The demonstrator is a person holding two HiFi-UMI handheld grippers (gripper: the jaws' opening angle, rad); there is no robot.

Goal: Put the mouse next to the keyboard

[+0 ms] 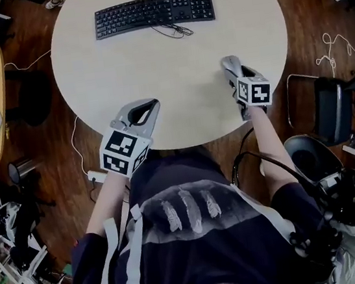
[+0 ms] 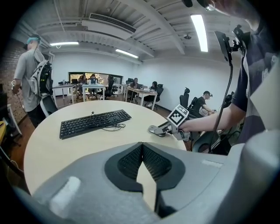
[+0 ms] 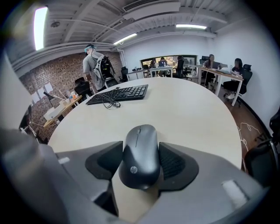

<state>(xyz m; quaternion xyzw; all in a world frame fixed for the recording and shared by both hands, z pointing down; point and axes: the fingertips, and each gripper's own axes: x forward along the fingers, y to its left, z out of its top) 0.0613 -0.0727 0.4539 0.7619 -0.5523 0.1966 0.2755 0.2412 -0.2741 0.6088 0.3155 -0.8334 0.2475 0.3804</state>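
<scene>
A dark grey mouse (image 3: 141, 155), the white "hp" logo (image 3: 132, 169) legible on its near end, sits clamped between the pads of the right gripper (image 1: 231, 68) over the near right part of a round pale table (image 1: 157, 88). It is well apart from the black keyboard (image 1: 153, 13) at the far side. The logo can be read only in the right gripper view; the head view shows almost nothing of the mouse, and the left gripper view shows it as a small grey shape at the jaw tips, low over the tabletop, though whether it touches the table cannot be told. The left gripper (image 2: 142, 146) holds nothing, its ribbed pads pressed together at the tips, at the table's near edge to the left. From above, the keyboard's cable (image 1: 175, 30) lies in a loose tangle just on the near side of the keys. Only the gripper views take in the room beyond: people seated at desks in the far background and a standing person with a backpack (image 3: 94, 65) beside a brick wall. No lettering on the keyboard is legible in any view.
</scene>
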